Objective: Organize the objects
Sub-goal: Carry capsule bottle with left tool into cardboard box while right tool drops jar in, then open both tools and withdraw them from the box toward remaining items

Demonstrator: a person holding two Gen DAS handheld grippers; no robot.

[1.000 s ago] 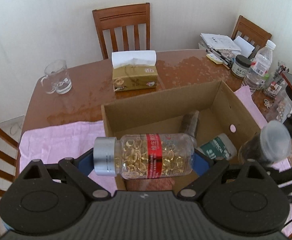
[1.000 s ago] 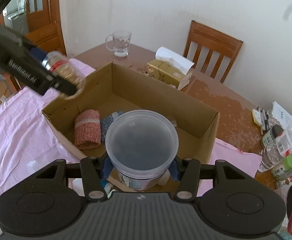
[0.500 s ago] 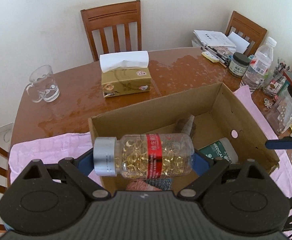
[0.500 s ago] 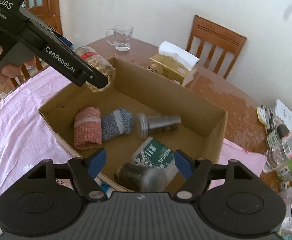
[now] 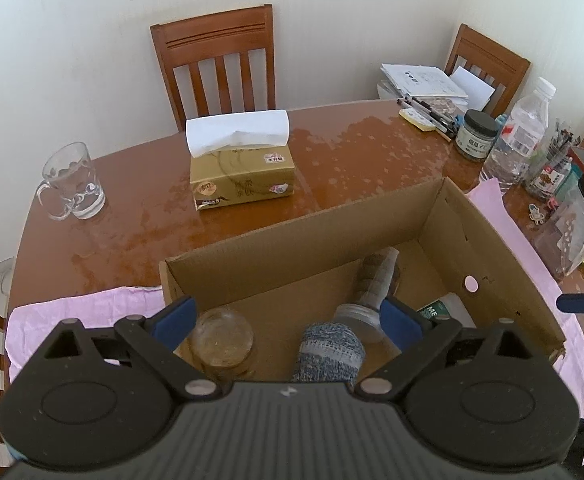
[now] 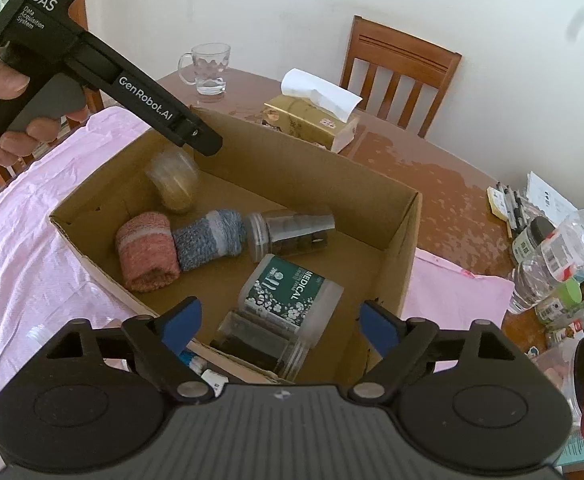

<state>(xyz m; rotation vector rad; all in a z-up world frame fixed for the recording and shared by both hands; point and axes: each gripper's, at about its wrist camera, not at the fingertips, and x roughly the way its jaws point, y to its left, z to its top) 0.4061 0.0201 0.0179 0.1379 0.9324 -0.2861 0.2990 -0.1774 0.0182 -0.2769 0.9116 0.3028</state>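
Note:
A cardboard box [image 5: 292, 236] sits on a pink cloth [image 5: 83, 312]. My left gripper [image 5: 287, 319] hangs open over its near-left corner; the clear capsule bottle [image 5: 221, 344] is loose and blurred below it, also blurred in the right wrist view as capsule bottle [image 6: 173, 180]. My right gripper [image 6: 279, 325] is opening above the box's other end, touching nothing. Beneath it a dark jar with a clear lid [image 6: 259, 344] lies beside a green MEDICAL bottle [image 6: 292, 292]. A pink sock roll [image 6: 145, 252], a blue sock roll [image 6: 209, 238] and a lying jar [image 6: 287, 232] also rest inside.
On the brown table behind the box stand a tissue box [image 5: 241, 182] and a glass mug [image 5: 71, 184]. Water bottle [image 5: 520, 140], jars, pens and papers crowd the right side. Wooden chairs [image 5: 215, 64] line the wall. A hand [image 6: 11, 80] holds the left gripper's handle.
The left gripper opened and let go of the capsule bottle, which dropped into the box. The right gripper opened, and its clear-lidded jar fell into the box below.

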